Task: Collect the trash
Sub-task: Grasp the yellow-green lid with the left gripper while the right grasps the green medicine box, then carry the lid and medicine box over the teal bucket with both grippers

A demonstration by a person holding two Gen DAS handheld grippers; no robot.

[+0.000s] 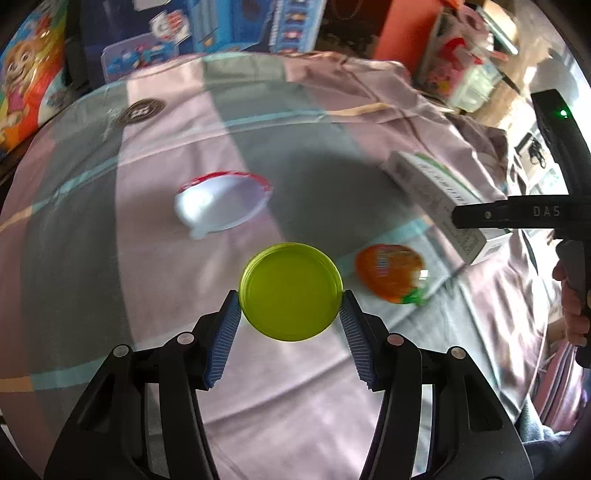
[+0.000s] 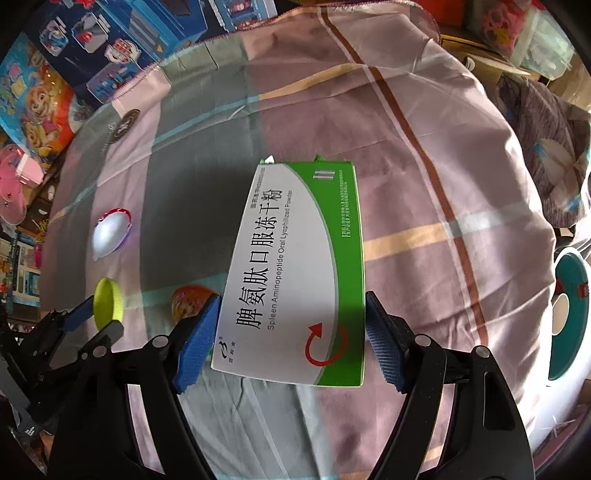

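Observation:
My left gripper [image 1: 290, 301] is shut on a yellow-green round lid [image 1: 290, 291] and holds it above the cloth-covered table [image 1: 110, 277]; it also shows in the right wrist view [image 2: 107, 300]. My right gripper [image 2: 291, 314] is shut on a white and green medicine box [image 2: 295, 269], lifted above the cloth; the box also shows in the left wrist view [image 1: 439, 199]. A white and red plastic cup [image 1: 221, 203] lies on the cloth beyond the lid. An orange jelly wrapper [image 1: 389, 273] lies to the right of the lid.
Colourful toy boxes [image 1: 236, 26] stand behind the table's far edge. A teal and white round object [image 2: 569, 314] sits off the table's right side. A grey garment [image 2: 546, 122] lies at the far right.

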